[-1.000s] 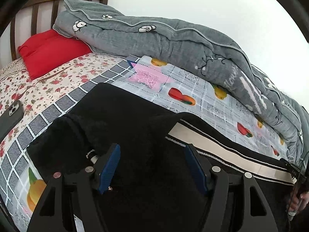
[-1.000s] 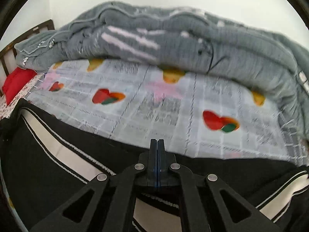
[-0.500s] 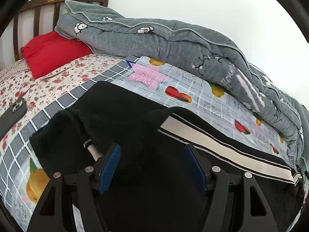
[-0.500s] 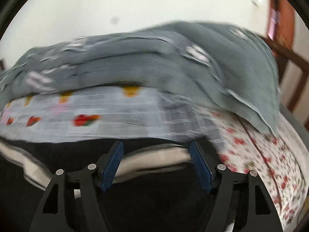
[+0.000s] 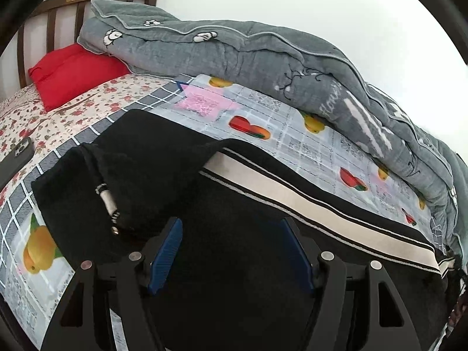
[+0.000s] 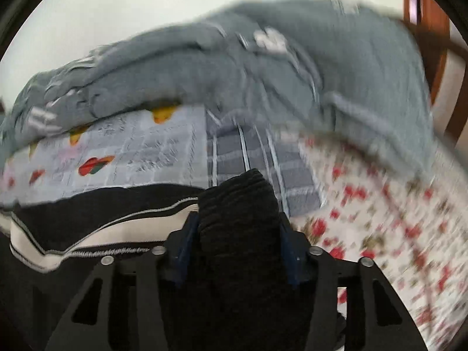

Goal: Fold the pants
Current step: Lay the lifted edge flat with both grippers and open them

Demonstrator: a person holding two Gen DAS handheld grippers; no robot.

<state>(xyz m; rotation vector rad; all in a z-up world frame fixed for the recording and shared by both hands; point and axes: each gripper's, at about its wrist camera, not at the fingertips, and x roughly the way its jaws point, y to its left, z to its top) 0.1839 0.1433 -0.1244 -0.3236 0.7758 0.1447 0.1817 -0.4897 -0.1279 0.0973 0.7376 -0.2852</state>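
Note:
Black pants [image 5: 163, 158] with a cream side stripe [image 5: 292, 196] lie along the bed, waistband end with a drawstring [image 5: 106, 201] at the left. My left gripper [image 5: 231, 234] is open and empty, just above the black fabric near the waist. In the blurred right wrist view, my right gripper [image 6: 238, 222] has its blue fingers around a bunched black cuff [image 6: 237, 199] at the leg end of the pants [image 6: 87, 204].
A rolled grey duvet [image 5: 263, 58] lies along the far side by the wall. A red pillow [image 5: 73, 73] sits at the headboard. A dark phone [image 5: 17, 158] lies on the floral sheet at the left. A patterned mat [image 5: 292, 134] covers the bed.
My right gripper opened, swung right to the leg end and now has the black cuff between its fingers. The left gripper stayed open and drew back slightly.

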